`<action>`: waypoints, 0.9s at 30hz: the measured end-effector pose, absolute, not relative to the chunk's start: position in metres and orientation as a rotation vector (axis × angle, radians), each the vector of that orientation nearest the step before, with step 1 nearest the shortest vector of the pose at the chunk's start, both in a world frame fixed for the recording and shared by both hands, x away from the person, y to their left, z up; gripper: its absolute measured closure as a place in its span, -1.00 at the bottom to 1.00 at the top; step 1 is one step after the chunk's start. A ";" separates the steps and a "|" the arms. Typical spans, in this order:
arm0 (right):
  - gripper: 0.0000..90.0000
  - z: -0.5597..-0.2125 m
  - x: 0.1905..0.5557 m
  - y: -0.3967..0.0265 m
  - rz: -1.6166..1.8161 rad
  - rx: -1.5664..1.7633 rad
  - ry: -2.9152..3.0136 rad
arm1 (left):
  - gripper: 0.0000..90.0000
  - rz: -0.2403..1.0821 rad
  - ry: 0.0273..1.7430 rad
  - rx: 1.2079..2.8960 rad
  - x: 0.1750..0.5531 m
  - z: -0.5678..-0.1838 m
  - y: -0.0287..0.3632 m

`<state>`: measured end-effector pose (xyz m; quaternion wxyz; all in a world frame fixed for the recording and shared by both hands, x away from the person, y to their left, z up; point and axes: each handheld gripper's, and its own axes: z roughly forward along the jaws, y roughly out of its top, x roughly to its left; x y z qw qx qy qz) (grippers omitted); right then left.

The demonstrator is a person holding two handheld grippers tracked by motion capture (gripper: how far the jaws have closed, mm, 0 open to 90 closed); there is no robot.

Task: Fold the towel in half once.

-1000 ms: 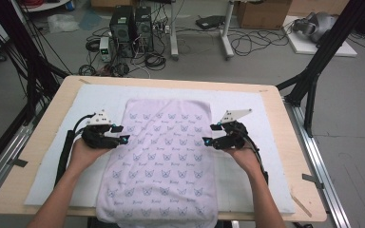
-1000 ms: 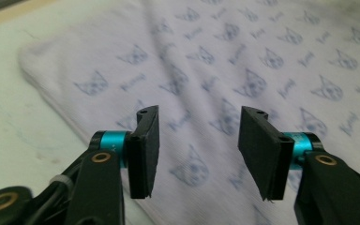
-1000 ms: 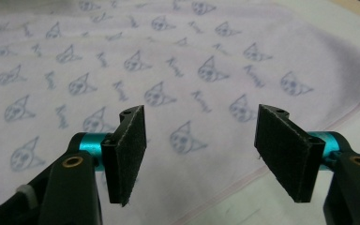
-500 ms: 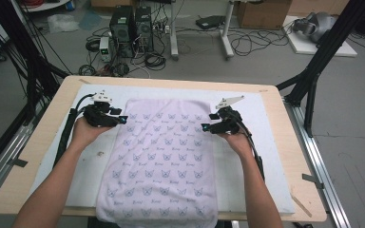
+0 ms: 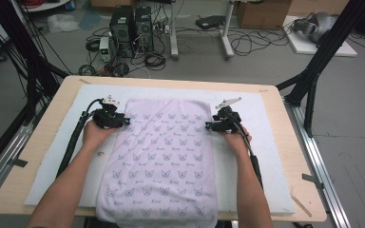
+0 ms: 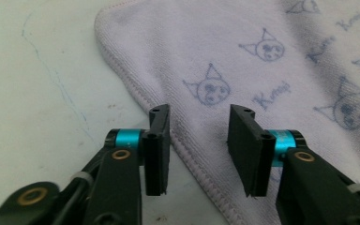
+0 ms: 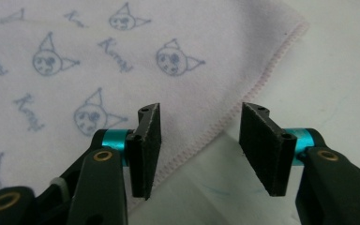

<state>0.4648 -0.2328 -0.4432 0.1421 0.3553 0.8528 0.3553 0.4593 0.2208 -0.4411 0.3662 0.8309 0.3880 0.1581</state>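
A wooden table [image 5: 38,156] carries a white mat [image 5: 261,142]. On the mat lies a lilac towel [image 5: 164,156] printed with small cat faces, spread flat, and its near end hangs over the table edge. The left gripper [image 5: 123,119] stands at the towel's far left corner and the right gripper [image 5: 210,126] at the far right corner. The jaws of both have just been closing. They are apart, with the hem [image 6: 201,171] between them, not yet pinched.

The towel [image 5: 164,156] lies mid-tabletop [image 5: 43,142] on a mat [image 5: 261,156]; left tongs [image 5: 126,120] at its far-left hem, right tongs [image 5: 209,126] far-right.
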 end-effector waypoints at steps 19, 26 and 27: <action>0.93 -0.398 0.443 -0.248 1.322 0.957 2.480 | 0.92 0.367 0.863 2.060 0.429 -0.394 0.242; 0.93 -0.381 0.401 -0.251 1.375 0.839 2.490 | 0.92 0.391 0.767 2.047 0.385 -0.385 0.242; 0.93 -0.381 0.394 -0.251 1.385 0.832 2.491 | 0.92 0.392 0.760 2.048 0.380 -0.386 0.241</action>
